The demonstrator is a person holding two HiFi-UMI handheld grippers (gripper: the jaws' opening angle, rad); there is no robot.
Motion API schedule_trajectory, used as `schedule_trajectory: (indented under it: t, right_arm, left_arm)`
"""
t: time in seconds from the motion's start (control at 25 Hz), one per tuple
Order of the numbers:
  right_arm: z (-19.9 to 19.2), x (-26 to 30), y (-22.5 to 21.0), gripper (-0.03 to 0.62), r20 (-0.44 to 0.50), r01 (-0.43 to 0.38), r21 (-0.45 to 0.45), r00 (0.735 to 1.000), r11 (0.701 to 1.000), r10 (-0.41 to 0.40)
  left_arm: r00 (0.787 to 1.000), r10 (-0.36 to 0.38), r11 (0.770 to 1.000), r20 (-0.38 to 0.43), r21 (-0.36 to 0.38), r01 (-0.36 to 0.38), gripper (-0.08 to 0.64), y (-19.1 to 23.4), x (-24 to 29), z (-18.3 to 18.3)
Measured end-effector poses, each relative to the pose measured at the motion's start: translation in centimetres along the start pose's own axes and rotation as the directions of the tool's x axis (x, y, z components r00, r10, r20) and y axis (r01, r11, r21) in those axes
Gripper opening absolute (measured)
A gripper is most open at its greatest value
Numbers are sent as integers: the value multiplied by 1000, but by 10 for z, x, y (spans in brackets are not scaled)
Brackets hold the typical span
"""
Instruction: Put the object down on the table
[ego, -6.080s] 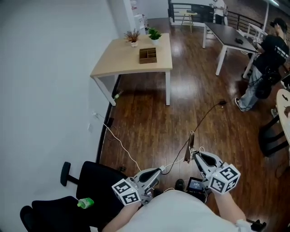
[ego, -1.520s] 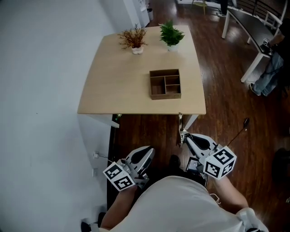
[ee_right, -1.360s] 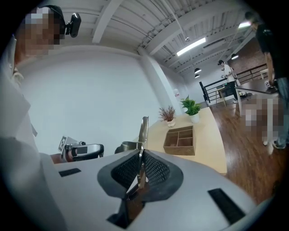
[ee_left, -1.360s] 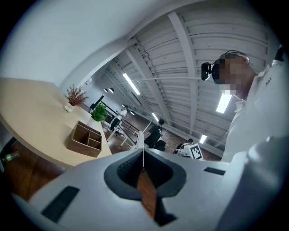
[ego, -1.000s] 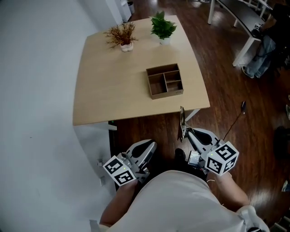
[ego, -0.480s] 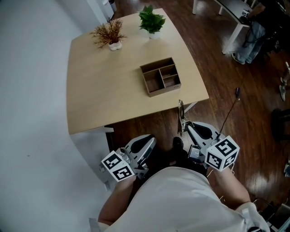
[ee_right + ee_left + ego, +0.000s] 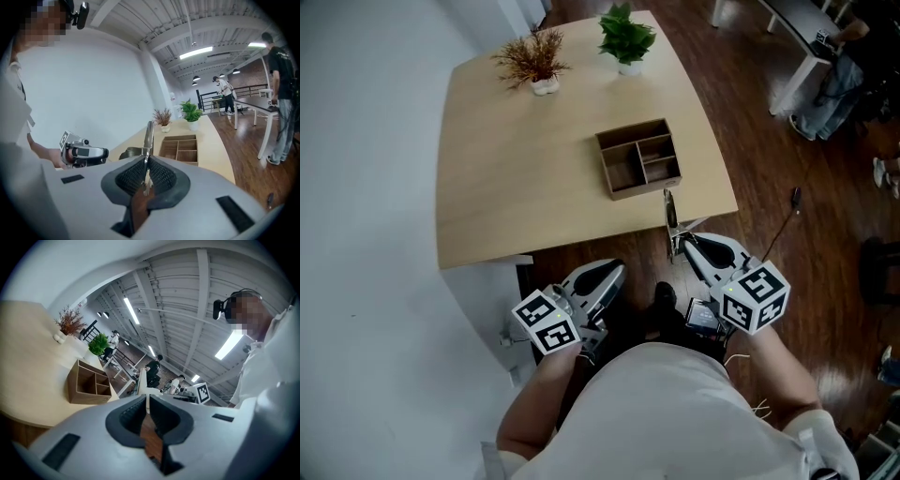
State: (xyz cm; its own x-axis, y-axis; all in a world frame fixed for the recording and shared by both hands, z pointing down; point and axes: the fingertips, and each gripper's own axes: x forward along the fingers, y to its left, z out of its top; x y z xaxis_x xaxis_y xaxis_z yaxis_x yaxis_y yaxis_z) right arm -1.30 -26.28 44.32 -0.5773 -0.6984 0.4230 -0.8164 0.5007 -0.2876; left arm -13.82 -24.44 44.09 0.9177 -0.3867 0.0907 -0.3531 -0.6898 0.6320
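Inventory, left to right

- White wall (image 7: 366,187): met directly by the table's left edge, so no room is left on that side
- Table (image 7: 516,169), light wood: its near edge lies just ahead of both grippers. A wide bare stretch is offered between that edge and the dried-plant pot (image 7: 534,66) and green potted plant (image 7: 625,36) at the far edge
- Left gripper (image 7: 614,272): jaws drawn together on nothing, carried low before the table edge, judged idle
- Compartment box (image 7: 639,157), wood: set near the right front corner, to be skirted
- Metal utensil (image 7: 668,211), thin, upright: clenched at its lower end by the right gripper (image 7: 680,244). Its tip is seen against the table's near edge and it is not yet laid down. The upright carry is judged to keep it clear of that edge
- Wooden floor (image 7: 769,141): open to the right
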Motion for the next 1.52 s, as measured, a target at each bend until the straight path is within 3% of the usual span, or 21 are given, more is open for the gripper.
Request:
schedule_trajectory:
  t: [0.52,0.72,0.76,0.8,1.52]
  right_arm:
    - [3,58,-33,28,-75,-22,-30,997,999,20]
    - [5,74,-42,27,-92,-23,-46,996,999,19]
    - [7,77,-44,28,-94,-23,-51,995,998,19]
    - [8,80,-45,28,-97,-24,-56,995,998,19]
    - [31,134,-67,27,-133,-50,-127,991,991,33]
  left_arm:
    - [998,64,998,5,12,-64,3,58,36,16]
    - [999,51,999,-4,5,-51,5,72,48,16]
    - [999,48,999,-6,-1,-48,9,74,50,16]
    - [999,46,999,-8,-9,-46,82,76,52,16]
    - [993,112,993,-39,-18,-113,83,117,75,26]
